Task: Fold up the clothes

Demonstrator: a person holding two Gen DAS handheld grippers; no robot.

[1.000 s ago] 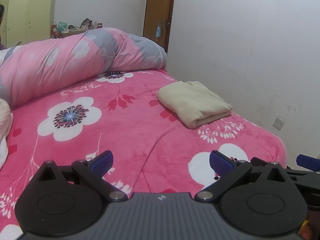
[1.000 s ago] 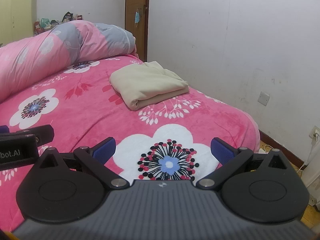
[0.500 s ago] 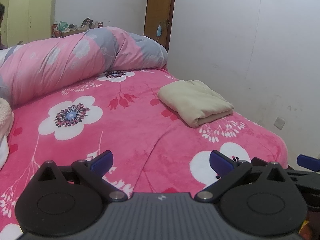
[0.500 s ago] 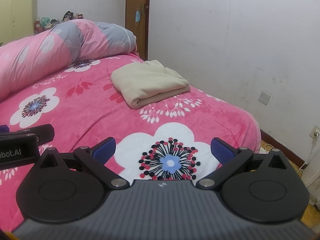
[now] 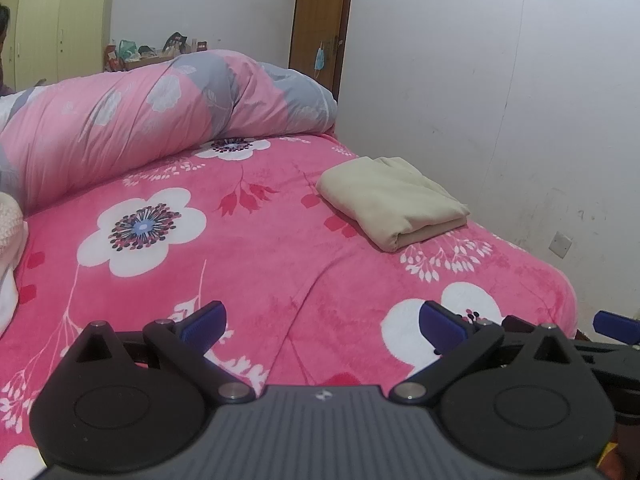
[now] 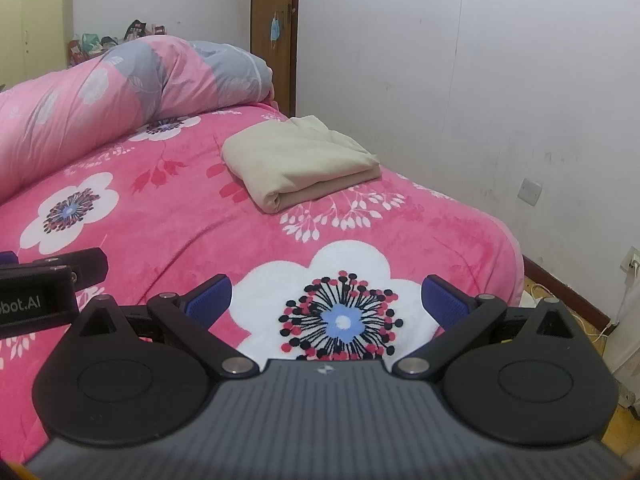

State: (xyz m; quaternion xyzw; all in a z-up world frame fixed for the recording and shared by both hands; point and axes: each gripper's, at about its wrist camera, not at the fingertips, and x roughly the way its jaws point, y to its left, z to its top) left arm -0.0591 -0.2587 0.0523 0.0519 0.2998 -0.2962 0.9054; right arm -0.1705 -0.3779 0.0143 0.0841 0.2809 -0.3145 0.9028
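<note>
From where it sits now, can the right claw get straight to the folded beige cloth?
Probably yes. The right claw is open and empty, and only bare pink floral bedspread lies between it and the folded beige cloth; nothing blocks the path.

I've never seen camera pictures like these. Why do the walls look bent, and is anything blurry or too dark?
Left wrist view: a fisheye lens bows the wall and door frame and darkens the corners; the folded beige cloth looks sharp under soft, even light. Right wrist view: the same bending; the flowered bedspread is clear, with no glare or deep shadow.
</note>
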